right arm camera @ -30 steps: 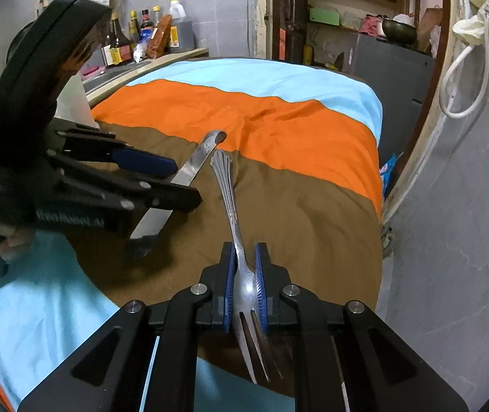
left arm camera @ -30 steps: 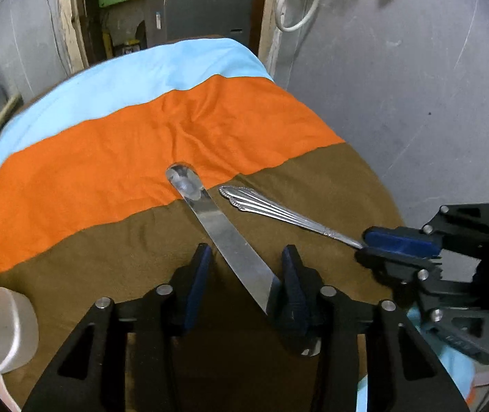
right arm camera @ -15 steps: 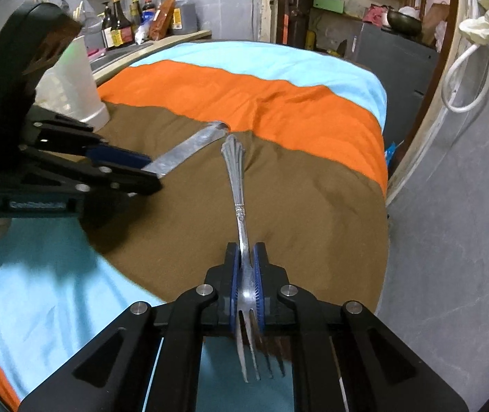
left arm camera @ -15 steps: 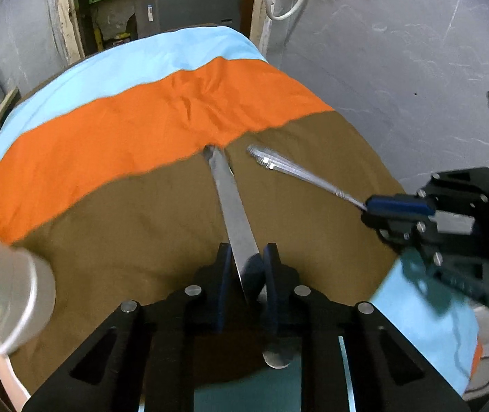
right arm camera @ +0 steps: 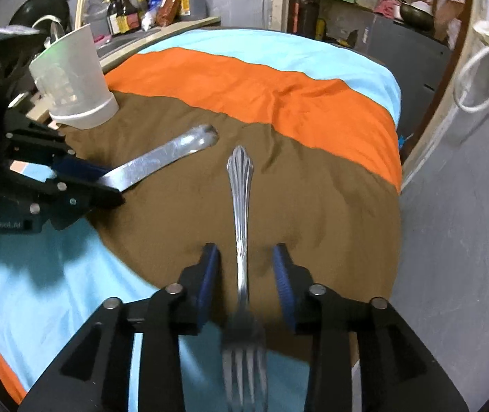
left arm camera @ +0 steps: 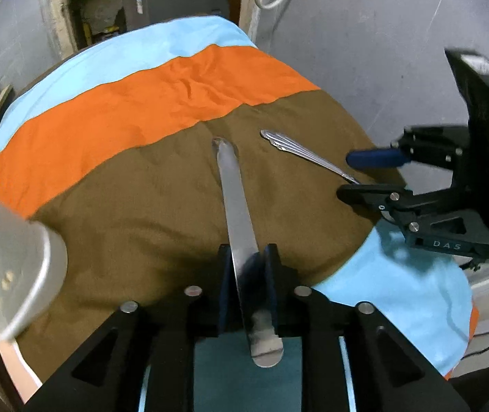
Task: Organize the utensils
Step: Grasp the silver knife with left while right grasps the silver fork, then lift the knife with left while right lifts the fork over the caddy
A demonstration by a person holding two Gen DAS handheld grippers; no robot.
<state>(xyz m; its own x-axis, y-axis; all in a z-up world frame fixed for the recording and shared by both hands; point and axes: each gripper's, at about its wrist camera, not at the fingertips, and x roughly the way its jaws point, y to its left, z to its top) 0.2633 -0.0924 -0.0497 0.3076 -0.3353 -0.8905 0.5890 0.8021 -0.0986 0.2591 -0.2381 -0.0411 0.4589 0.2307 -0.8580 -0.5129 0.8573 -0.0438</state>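
Observation:
My left gripper is shut on a flat steel utensil, which points away over the brown band of the striped cloth. The utensil also shows in the right wrist view. A steel fork lies between the blue pads of my right gripper, whose jaws stand open and apart from it. The fork's ornate handle points away; its tines are near the camera. The fork's handle and my right gripper show in the left wrist view.
A translucent plastic cup stands at the left on the cloth, also blurred at the left edge of the left wrist view. Bottles line a counter behind. The grey floor drops off right of the table.
My right gripper has opened and let go of the fork, which now lies between the pads. My left gripper closed on the flat utensil and has stayed shut on it.

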